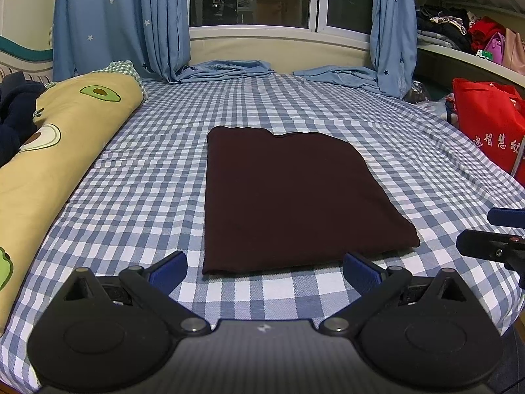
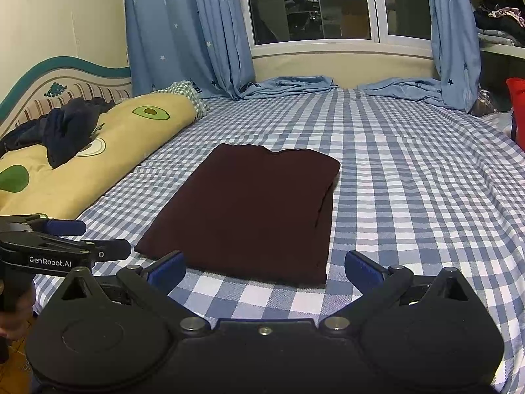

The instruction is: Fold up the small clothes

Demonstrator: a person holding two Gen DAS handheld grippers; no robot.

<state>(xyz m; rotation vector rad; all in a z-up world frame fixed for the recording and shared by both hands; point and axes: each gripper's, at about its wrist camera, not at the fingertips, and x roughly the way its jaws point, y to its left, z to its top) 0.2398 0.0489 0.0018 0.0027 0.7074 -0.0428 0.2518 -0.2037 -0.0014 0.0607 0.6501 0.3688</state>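
A dark maroon garment lies folded into a flat rectangle in the middle of the blue-and-white checked bed sheet. My left gripper stands open just short of the garment's near edge, with nothing between its blue pads. My right gripper is also open and empty, in front of the garment's near right corner. In the left wrist view the right gripper's fingers show at the right edge. The right wrist view has the left gripper at its left edge.
A yellow avocado-print quilt roll lies along the left of the bed, with dark clothes on it. Blue curtains pool at the far end under the window. A red bag and cluttered shelves stand on the right.
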